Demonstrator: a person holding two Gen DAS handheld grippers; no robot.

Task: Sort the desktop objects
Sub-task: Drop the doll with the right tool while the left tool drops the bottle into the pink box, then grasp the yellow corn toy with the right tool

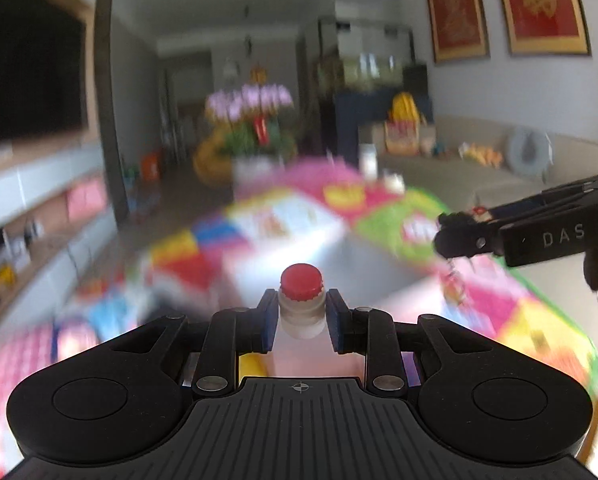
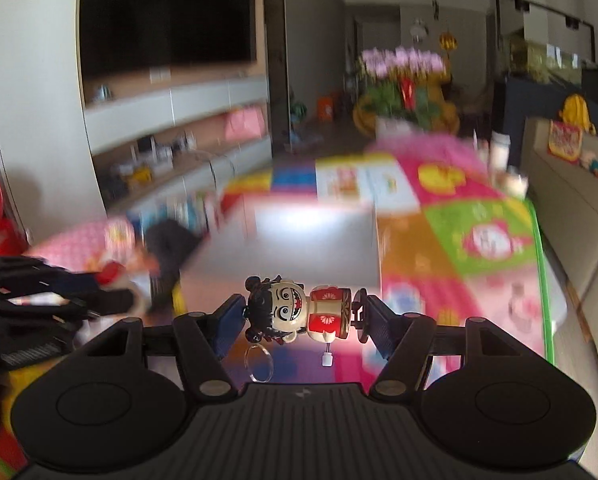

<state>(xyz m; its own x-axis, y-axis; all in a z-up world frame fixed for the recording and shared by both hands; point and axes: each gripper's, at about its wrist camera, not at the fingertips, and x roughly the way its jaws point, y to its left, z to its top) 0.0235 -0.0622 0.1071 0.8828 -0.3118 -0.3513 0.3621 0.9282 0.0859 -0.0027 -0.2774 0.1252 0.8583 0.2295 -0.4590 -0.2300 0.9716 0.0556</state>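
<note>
The left hand-held gripper [image 1: 302, 322] was clamped on the neck of a small bottle [image 1: 302, 316] with a red cap [image 1: 301, 282]; its pinkish body ran down behind the gripper housing and was cut off from view. The right hand-held gripper [image 2: 299, 322], about half open, pinched a toy figure keychain [image 2: 299, 312] lying sideways between its blue pads [image 2: 379, 326], dark-haired head to the left, with a clear ring [image 2: 259, 364] and a small white tag [image 2: 326, 359] dangling below. Both objects were held above a grey surface [image 2: 299, 236], which was badly blurred. Around it a colourful play mat [image 2: 459, 216] smeared into patches. From the left camera, the right gripper was cropped at the frame's edge.
</note>
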